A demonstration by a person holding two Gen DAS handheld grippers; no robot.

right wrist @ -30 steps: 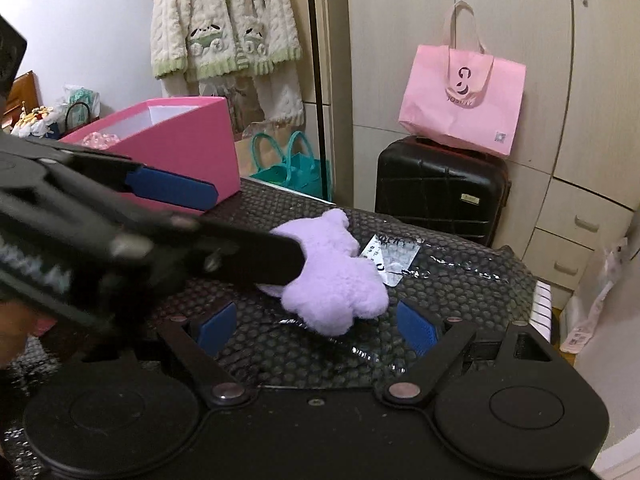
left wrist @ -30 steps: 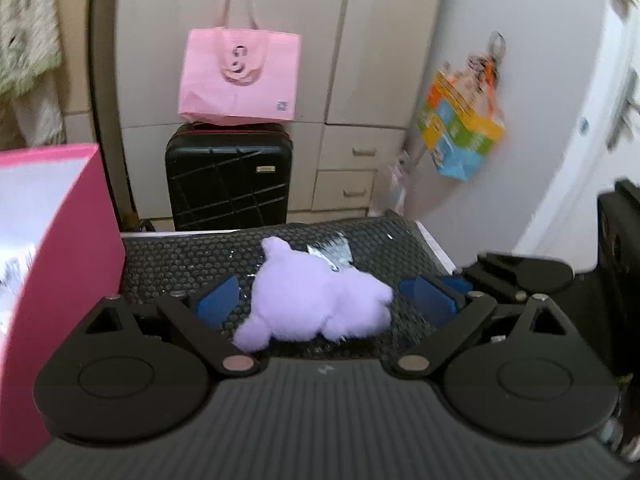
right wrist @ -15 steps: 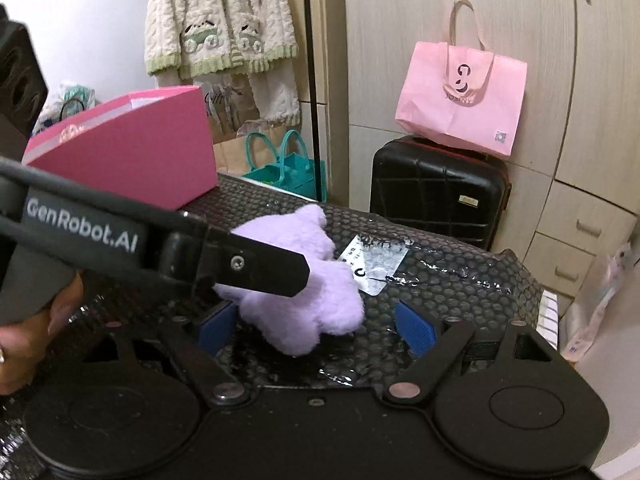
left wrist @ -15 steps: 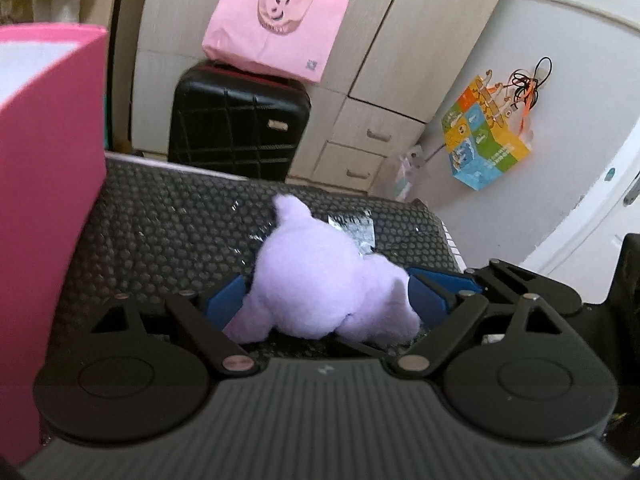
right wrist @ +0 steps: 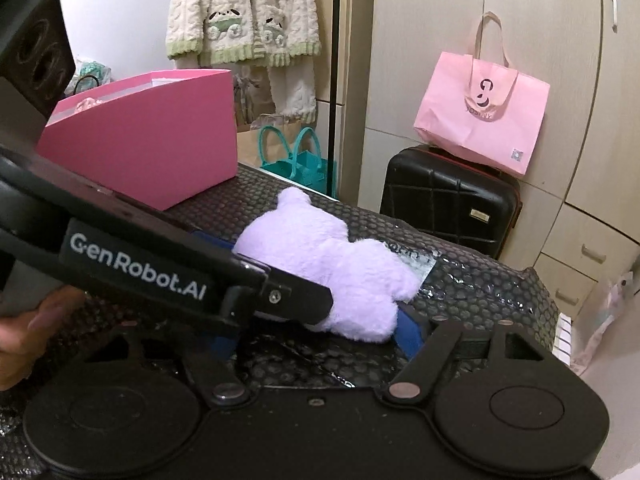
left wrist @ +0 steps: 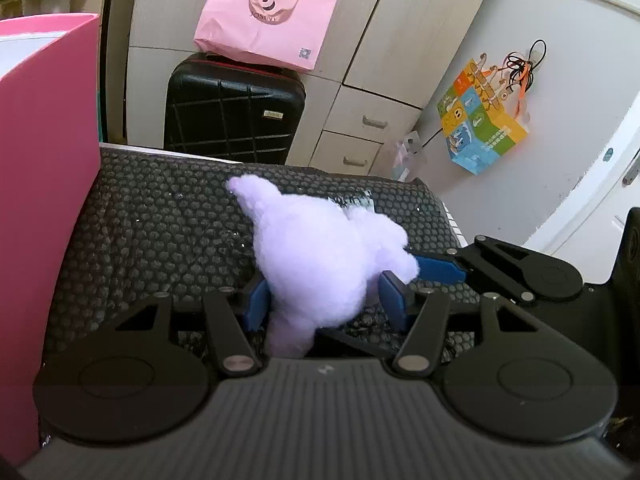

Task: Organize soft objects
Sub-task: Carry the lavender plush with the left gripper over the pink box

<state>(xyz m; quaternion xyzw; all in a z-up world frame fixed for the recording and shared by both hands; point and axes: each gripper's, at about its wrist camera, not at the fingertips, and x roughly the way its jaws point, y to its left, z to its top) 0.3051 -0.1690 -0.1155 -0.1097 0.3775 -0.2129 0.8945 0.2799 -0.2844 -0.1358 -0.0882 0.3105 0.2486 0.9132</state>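
The left gripper (left wrist: 324, 300) was closing, blue pads pressing a lilac plush toy (left wrist: 320, 256) at frame centre. The right gripper (right wrist: 316, 336) was closing too, toy between its pads, contact unclear. A pink box (right wrist: 152, 148) stood upper left on the black mat (left wrist: 160, 216).

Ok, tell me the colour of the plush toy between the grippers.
Pale lilac plush toy, clearest in the left wrist view.

Fluffy lilac plush toy (left wrist: 320, 264), lying flat on black bubble-textured mat (left wrist: 160, 216), near pink box (right wrist: 160, 140)
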